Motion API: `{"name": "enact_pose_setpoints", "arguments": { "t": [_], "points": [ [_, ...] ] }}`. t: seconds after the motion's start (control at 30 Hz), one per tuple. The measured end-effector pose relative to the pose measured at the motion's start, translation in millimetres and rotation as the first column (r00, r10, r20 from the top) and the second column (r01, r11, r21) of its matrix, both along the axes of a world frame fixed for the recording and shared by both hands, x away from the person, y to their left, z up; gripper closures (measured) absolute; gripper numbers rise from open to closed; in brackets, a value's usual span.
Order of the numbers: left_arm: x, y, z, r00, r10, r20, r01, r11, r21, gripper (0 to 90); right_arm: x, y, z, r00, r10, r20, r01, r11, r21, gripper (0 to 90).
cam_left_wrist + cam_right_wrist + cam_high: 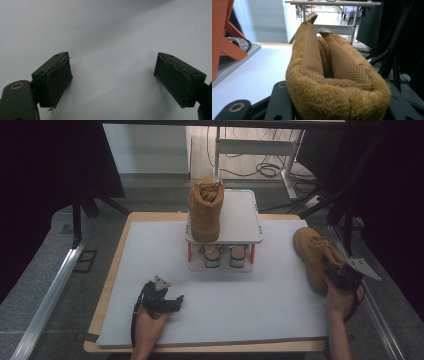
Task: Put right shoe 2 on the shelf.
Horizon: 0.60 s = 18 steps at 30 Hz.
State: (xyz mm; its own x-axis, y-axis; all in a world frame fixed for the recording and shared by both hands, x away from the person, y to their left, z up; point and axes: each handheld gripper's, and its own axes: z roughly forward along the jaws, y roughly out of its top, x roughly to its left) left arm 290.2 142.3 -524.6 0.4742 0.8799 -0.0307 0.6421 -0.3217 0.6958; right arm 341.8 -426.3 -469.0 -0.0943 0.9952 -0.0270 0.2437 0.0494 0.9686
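A: Report the position of the boot in hand.

B: The second boot [312, 255] lies on its side at the right edge of the surface [225, 305], toe pointing away from the person. Its padded collar [337, 92] sits between the jaws of the right hand-held gripper [340, 276].

A: State of that hand-held gripper?

B: Partly closed. In the right gripper view the soft collar is pinched narrow, with a black jaw pressed against each flank. The jaws appear to have hold of the collar. The boot is not yet lifted; its sole side rests on the surface.

A: Progress of the work?

B: One matching boot [205, 210] already stands upright on the left half of the top shelf of the small rack [240, 220]. The right half of that shelf is bare. A pair of light shoes [224, 256] occupies the lower level. By this layout, roughly half of the work is done: one boot is placed, one is gripped. Remaining steps, as judged: lift the second boot, turn it upright, carry it to the rack, set it beside the first.

A: The other hand-held gripper?

B: The left hand-held gripper [162, 301] rests low over the near left of the surface. Its jaws stand wide apart with nothing between them.
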Motion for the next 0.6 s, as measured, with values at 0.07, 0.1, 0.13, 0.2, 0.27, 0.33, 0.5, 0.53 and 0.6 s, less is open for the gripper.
{"name": "enact_pose_setpoints", "arguments": {
  "t": [0.07,0.1,0.13,0.2,0.27,0.33,0.5,0.53,0.6],
  "points": [
    [0.0,0.0,0.0,1.0000,0.000,0.000,0.000,1.0000,0.000,13.9,-1.1,2.1,2.9,1.0000,0.001,0.007,-0.001,1.0000,0.003,54.5],
    [0.0,0.0,0.0,1.0000,0.000,0.000,0.000,1.0000,0.000,13.9,-1.5,3.2,4.7,1.0000,0.003,0.007,-0.003,1.0000,0.003,54.4],
    [0.0,0.0,0.0,1.0000,0.000,0.000,0.000,1.0000,0.000,13.9,-2.0,4.1,6.3,0.9999,0.005,0.013,-0.005,1.0000,0.002,54.4],
    [0.0,0.0,0.0,1.0000,0.000,0.000,0.000,1.0000,0.000,13.9,-3.0,6.0,9.9,0.9997,0.010,0.022,-0.010,0.9999,0.003,54.5],
    [0.0,0.0,0.0,1.0000,0.000,0.000,0.000,1.0000,0.000,13.9,-4.8,8.7,14.4,0.9993,0.015,0.033,-0.015,0.9999,0.003,54.8],
    [0.0,0.0,0.0,1.0000,0.000,0.000,0.000,1.0000,0.000,13.9,-6.0,11.0,17.9,0.9988,0.019,0.045,-0.019,0.9998,0.000,55.1],
    [0.0,0.0,0.0,1.0000,0.000,0.000,0.000,1.0000,0.000,13.9,-9.8,17.4,27.7,0.9977,0.024,0.064,-0.024,0.9997,-0.003,55.3],
    [0.0,0.0,0.0,1.0000,0.000,0.000,0.000,1.0000,0.000,13.9,-10.6,18.7,29.8,0.9974,0.026,0.067,-0.026,0.9997,-0.002,55.3],
    [0.0,0.0,0.0,1.0000,0.000,0.000,0.000,1.0000,0.000,13.9,-11.9,21.3,33.7,0.9968,0.029,0.074,-0.029,0.9996,-0.002,55.3]
  ]
}}
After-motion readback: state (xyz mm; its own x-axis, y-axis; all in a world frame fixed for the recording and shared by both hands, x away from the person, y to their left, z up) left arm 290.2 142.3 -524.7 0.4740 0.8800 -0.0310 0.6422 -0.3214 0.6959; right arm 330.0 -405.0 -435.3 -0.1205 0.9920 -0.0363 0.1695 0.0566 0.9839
